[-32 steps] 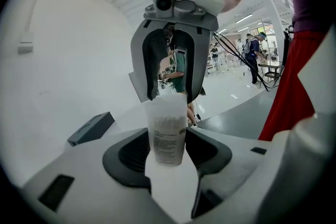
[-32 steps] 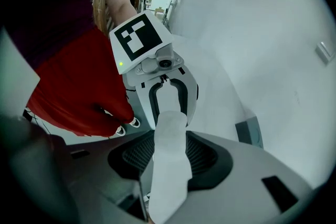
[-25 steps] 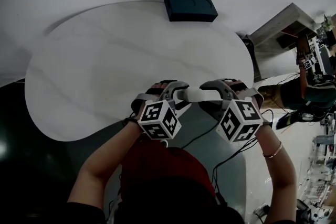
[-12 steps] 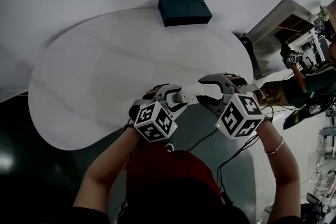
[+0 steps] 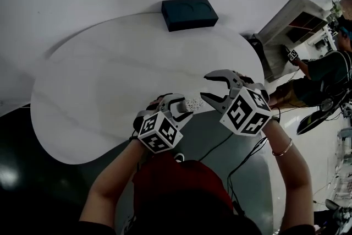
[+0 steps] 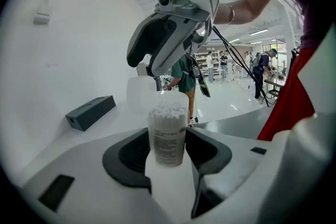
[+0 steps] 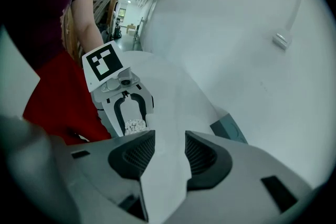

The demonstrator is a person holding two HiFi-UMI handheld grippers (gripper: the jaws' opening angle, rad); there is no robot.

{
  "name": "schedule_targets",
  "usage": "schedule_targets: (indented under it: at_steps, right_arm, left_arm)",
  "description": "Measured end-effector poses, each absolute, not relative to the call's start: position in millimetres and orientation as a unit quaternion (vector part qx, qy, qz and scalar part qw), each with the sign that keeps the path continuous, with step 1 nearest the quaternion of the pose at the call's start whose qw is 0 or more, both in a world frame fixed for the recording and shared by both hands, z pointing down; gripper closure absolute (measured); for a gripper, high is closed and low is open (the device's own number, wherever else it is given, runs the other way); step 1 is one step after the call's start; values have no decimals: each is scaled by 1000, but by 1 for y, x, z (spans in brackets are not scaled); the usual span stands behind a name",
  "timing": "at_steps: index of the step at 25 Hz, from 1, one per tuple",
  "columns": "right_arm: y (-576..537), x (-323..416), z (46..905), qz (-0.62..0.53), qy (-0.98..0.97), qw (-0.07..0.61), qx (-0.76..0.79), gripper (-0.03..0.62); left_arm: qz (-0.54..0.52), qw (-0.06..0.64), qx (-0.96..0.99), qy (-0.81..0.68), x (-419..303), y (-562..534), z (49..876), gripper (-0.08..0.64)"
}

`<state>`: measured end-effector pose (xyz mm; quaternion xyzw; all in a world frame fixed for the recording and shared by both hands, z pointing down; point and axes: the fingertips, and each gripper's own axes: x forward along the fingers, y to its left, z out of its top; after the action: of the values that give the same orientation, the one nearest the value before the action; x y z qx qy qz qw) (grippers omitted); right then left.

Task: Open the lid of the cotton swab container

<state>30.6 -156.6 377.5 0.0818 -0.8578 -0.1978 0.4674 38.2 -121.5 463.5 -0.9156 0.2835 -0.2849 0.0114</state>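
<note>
My left gripper (image 5: 184, 106) is shut on the cotton swab container (image 6: 167, 134), a clear upright tube with a printed label, held over the white table's near edge. Its top is uncovered and the white swab tips (image 5: 192, 103) show. My right gripper (image 5: 204, 87) hangs a little right of and above the container, apart from it. In the left gripper view a translucent lid (image 6: 139, 93) sits at the right gripper's (image 6: 146, 70) fingertips, so that gripper is shut on it. In the right gripper view the lid between the jaws is hard to make out against the table.
A dark blue box (image 5: 190, 14) lies at the far edge of the round white table (image 5: 110, 80). Black cables (image 5: 220, 143) trail over the grey floor below my hands. People (image 5: 324, 74) and shelving stand off to the right.
The right gripper has pulled up and to the right, off the container, taking the lid with it. The swab tips are now uncovered. The left gripper has stayed where it was.
</note>
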Motion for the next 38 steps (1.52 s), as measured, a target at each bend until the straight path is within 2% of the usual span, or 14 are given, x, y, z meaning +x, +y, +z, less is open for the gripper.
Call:
schedule_targets:
  at_steps: [12, 25, 33, 38]
  right_arm:
    - [-165, 38, 376, -37, -913, 379, 149, 407]
    - [-171, 38, 408, 84, -928, 292, 217, 408]
    - [-174, 35, 423, 134, -925, 251, 251, 408]
    - [-171, 29, 435, 157, -922, 249, 253, 410]
  left_arm:
    - [-252, -37, -915, 312, 1, -160, 463, 331]
    - [-248, -63, -916, 309, -8, -190, 473, 331]
    - [-243, -72, -918, 306, -11, -217, 473, 331]
    - [-244, -72, -921, 294, -14, -232, 476, 331]
